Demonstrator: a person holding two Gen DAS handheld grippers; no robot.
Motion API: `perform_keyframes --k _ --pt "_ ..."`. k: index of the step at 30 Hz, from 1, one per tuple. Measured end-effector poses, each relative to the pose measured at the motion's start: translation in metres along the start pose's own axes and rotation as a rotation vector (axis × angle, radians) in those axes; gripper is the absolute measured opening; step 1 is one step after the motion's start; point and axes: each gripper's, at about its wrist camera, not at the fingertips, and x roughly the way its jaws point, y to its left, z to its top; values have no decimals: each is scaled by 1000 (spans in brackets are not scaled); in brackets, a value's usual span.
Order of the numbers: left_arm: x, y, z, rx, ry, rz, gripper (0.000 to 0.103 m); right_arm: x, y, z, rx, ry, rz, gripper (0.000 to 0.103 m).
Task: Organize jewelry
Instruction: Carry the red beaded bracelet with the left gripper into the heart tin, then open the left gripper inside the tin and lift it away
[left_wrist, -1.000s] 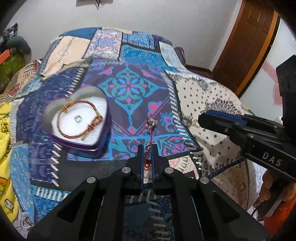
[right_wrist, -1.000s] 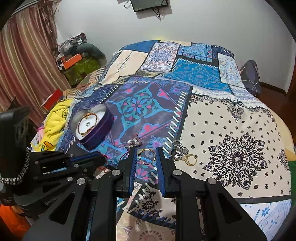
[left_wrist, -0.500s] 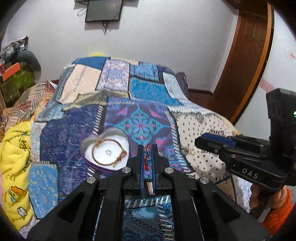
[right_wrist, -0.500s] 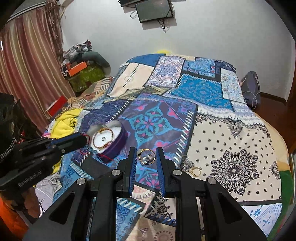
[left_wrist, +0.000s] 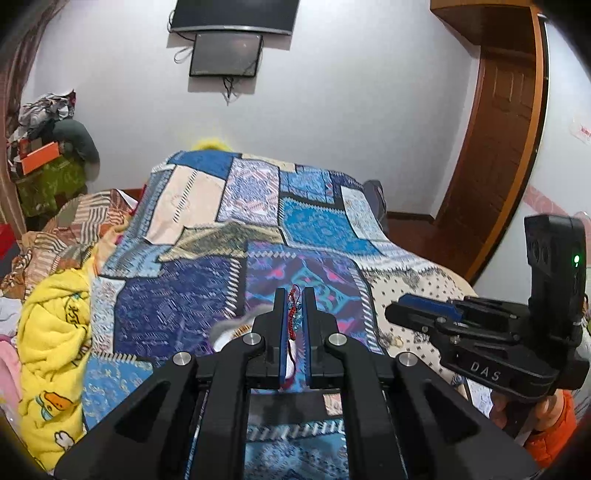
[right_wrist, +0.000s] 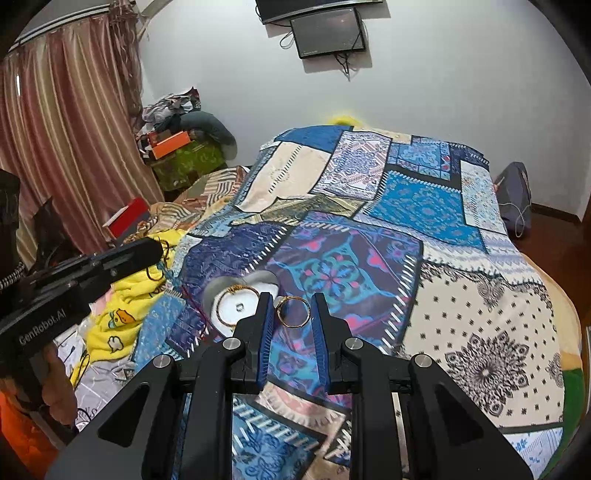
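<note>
The left gripper (left_wrist: 294, 295) has its fingers nearly closed on a red beaded string (left_wrist: 292, 317), which hangs between them above the quilt (left_wrist: 177, 306). The right gripper (right_wrist: 292, 301) pinches a gold bangle (right_wrist: 293, 311) between wider-set fingers, held in the air. Just left of it, the heart-shaped box (right_wrist: 225, 291) sits on the quilt with another bangle (right_wrist: 236, 308) inside. A yellow blanket (left_wrist: 51, 350) lies far left.

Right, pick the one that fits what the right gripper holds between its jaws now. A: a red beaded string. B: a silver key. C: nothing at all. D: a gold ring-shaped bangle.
D: in the right wrist view a gold bangle sits clamped between the right gripper jaws, above the quilt.
</note>
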Motion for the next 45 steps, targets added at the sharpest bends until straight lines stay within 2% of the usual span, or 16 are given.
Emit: perform_keyframes --k 7,14,27,34,45 --pt "-2 19 19 -2 -60 27 5 14 10 9 -16 0 19 19" --pt "10 31 23 -3 -68 34 5 34 23 13 -43 18 47 19" --pt "62 56 -8 -42 59 22 5 83 33 4 -80 121 69 19" --pt "83 71 -22 -87 128 -21 5 101 37 -1 -99 164 73 19" --pt "99 76 -36 -86 172 -23 5 116 38 -5 -112 196 49 19"
